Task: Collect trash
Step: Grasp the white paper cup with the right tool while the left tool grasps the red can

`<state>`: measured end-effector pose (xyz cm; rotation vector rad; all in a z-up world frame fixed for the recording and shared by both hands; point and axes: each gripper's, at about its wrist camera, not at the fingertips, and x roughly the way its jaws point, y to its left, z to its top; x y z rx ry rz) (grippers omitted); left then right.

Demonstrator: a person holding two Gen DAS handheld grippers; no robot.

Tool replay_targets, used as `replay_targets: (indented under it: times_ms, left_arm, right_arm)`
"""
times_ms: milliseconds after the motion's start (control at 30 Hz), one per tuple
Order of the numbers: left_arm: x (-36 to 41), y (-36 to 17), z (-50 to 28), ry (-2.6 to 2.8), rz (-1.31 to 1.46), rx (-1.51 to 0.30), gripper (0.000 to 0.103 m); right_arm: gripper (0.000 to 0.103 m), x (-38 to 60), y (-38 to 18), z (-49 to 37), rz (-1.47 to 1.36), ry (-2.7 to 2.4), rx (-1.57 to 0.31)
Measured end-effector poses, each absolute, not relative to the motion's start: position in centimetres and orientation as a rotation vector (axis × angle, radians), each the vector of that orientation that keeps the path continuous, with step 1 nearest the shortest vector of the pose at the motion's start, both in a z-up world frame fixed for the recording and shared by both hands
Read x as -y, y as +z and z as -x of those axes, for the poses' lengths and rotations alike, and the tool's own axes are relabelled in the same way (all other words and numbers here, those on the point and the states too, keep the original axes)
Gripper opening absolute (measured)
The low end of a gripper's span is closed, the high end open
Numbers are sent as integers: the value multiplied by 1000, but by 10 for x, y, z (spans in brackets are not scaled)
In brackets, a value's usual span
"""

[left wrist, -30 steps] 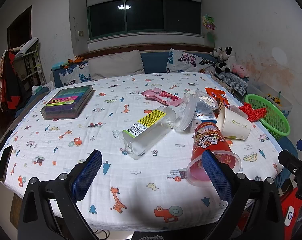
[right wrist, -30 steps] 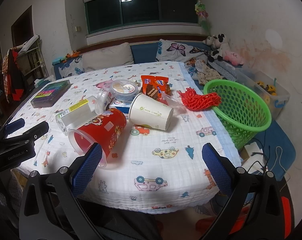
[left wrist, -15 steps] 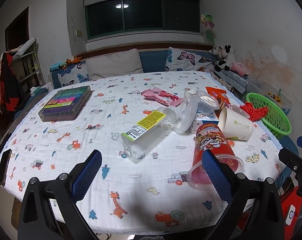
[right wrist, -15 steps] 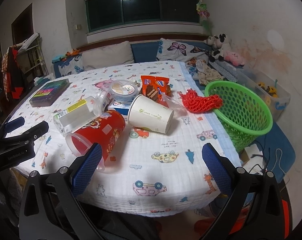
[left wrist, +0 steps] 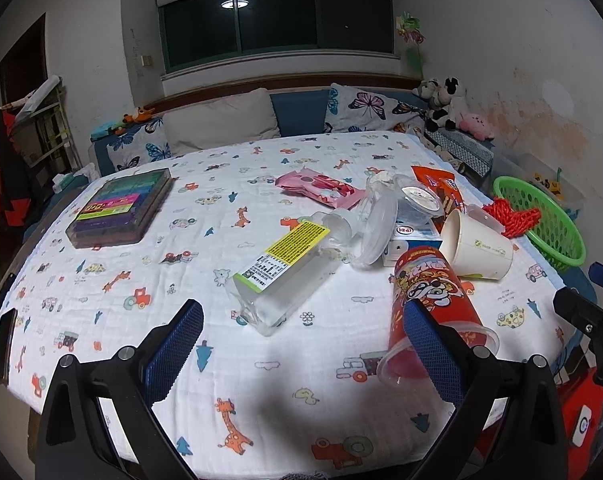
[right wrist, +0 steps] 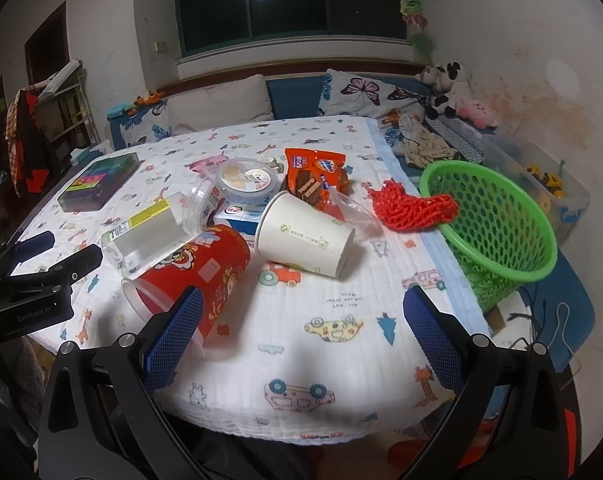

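Trash lies on the patterned tablecloth (left wrist: 149, 264): a red snack cup (left wrist: 429, 304) on its side, a white paper cup (left wrist: 477, 244), a clear bottle with a yellow label (left wrist: 285, 276), a clear plastic tub (left wrist: 417, 200), a pink wrapper (left wrist: 321, 188), an orange snack bag (right wrist: 315, 178) and a red net (right wrist: 413, 208). A green basket (right wrist: 497, 216) stands at the table's right edge. My left gripper (left wrist: 301, 354) is open and empty above the near edge. My right gripper (right wrist: 301, 340) is open and empty, near the red cup (right wrist: 197, 272).
A dark box of coloured items (left wrist: 121, 208) sits at the far left of the table. A phone (left wrist: 3, 344) lies on the left edge. A sofa with cushions (left wrist: 221, 124) and soft toys (left wrist: 441, 100) is behind the table.
Both grippers have drifted slightly up and back from the table; both stay open. Nothing on the table has moved.
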<state>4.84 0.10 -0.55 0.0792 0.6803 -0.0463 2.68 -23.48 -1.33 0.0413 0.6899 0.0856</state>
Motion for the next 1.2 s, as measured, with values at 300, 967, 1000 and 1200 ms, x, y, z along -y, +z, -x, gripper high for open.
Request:
replay_targets:
  times_ms: [300, 967, 1000, 1200]
  left_arm:
    - [-3, -7, -59, -144, -132, -715, 97]
    - [32, -30, -64, -498, -319, -760, 79]
    - [33, -32, -66, -512, -320, -767, 76]
    - [37, -36, -76, -572, -294, -791, 70]
  right_arm:
    - [99, 238, -9, -48, -2, 128, -702]
    - [90, 259, -31, -124, 105, 360, -837]
    - [90, 257, -33, -128, 129, 372, -841]
    - [86, 235, -40, -140, 300, 480, -843]
